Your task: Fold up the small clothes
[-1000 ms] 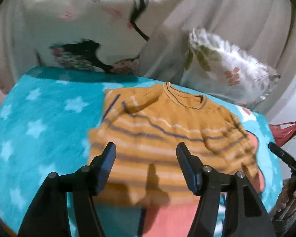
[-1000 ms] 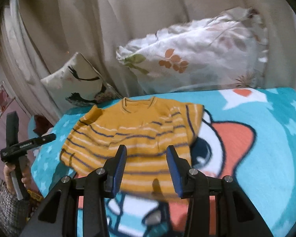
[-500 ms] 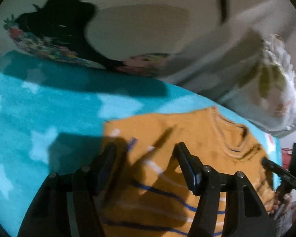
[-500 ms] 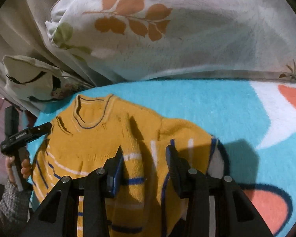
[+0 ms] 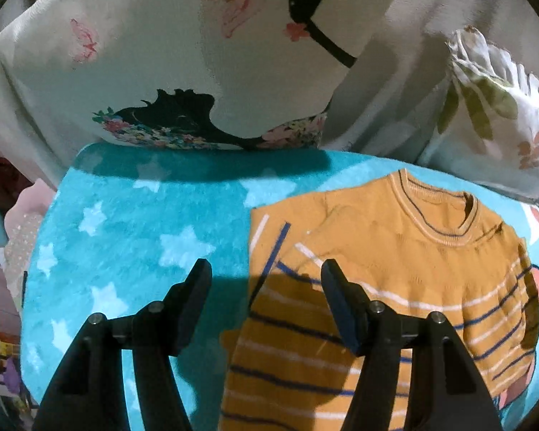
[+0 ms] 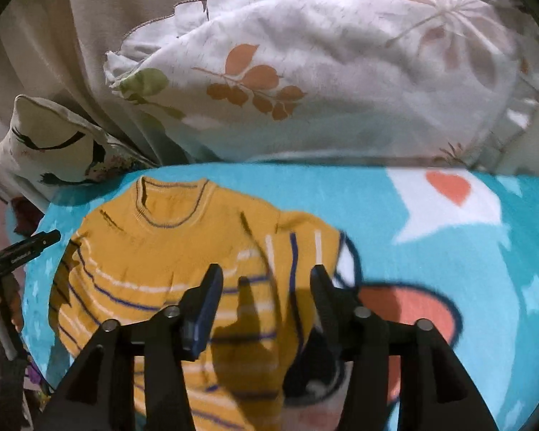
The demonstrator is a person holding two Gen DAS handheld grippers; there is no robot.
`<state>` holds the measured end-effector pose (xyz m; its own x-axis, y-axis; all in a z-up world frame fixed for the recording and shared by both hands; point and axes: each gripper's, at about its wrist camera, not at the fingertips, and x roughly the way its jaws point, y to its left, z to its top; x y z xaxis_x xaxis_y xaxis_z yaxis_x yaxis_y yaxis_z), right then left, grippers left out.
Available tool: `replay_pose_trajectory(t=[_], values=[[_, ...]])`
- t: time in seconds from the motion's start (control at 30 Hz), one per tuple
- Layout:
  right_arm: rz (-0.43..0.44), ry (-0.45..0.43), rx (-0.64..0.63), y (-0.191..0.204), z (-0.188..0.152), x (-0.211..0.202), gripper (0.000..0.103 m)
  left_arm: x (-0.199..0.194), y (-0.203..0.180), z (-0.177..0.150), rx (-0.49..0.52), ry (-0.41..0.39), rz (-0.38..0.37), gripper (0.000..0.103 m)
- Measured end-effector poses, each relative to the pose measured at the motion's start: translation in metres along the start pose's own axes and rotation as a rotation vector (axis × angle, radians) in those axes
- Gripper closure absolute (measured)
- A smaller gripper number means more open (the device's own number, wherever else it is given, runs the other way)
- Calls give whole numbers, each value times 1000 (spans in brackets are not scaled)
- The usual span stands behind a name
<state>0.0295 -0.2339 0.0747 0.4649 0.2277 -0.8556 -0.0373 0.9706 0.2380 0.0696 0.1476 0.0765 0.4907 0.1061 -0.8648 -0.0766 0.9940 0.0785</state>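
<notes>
A small mustard-yellow sweater [image 5: 388,273] with blue and white stripes lies flat on a turquoise star blanket [image 5: 133,230], collar toward the pillows, both sleeves folded in over the body. My left gripper [image 5: 266,273] is open and empty, hovering over the sweater's left shoulder edge. In the right wrist view the sweater [image 6: 154,251] lies at the left. My right gripper [image 6: 266,280] is open and empty above its folded right sleeve. The other gripper's tip [image 6: 21,251] shows at the left edge.
A white cushion with a black figure [image 5: 183,72] and a white leaf-print pillow [image 6: 323,82] lean against a beige curtain behind the blanket. The blanket carries an orange and white cartoon print [image 6: 406,305] on the right. Pink cloth [image 5: 25,215] lies off the left edge.
Both grippers went forward to the sweater's shoulders and have since pulled back a little and risen. Both stay open. The sweater lies as before.
</notes>
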Motion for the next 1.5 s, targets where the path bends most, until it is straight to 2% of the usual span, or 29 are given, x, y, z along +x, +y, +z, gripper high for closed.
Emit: replay_pose_trajectory(t=[0.13,0.27,0.63,0.8,0.9,1.0,1.1,1.27,1.37,1.5], values=[[-57,47,57,5,-19,-7,47,-6,-2,-2,25,18,-16,41],[-71,69,122,7,-33,-14,47,-8,-4,-3,52,29,-22,41],[-79,66,180,-7,-34,-15,47,-6,-7,-12,48,52,1,41],[-34,83,141,-11,-38,-12,47,-23,-8,-29,2,37,40,41],[1,80,107,-15,-43,-14,47,-43,1,-49,-66,28,81,41],[37,74,88,-21,-50,-22,47,-57,18,-71,-145,29,89,39],[79,70,94,-33,-60,-28,37,-61,38,-91,-228,33,78,32],[220,99,181,-49,-80,-26,31,-42,65,-117,-334,77,-31,30],[246,109,204,-51,-95,-19,31,-24,71,-123,-377,93,-130,28],[273,105,259,-51,-102,-3,30,4,74,-118,-393,117,-206,26]])
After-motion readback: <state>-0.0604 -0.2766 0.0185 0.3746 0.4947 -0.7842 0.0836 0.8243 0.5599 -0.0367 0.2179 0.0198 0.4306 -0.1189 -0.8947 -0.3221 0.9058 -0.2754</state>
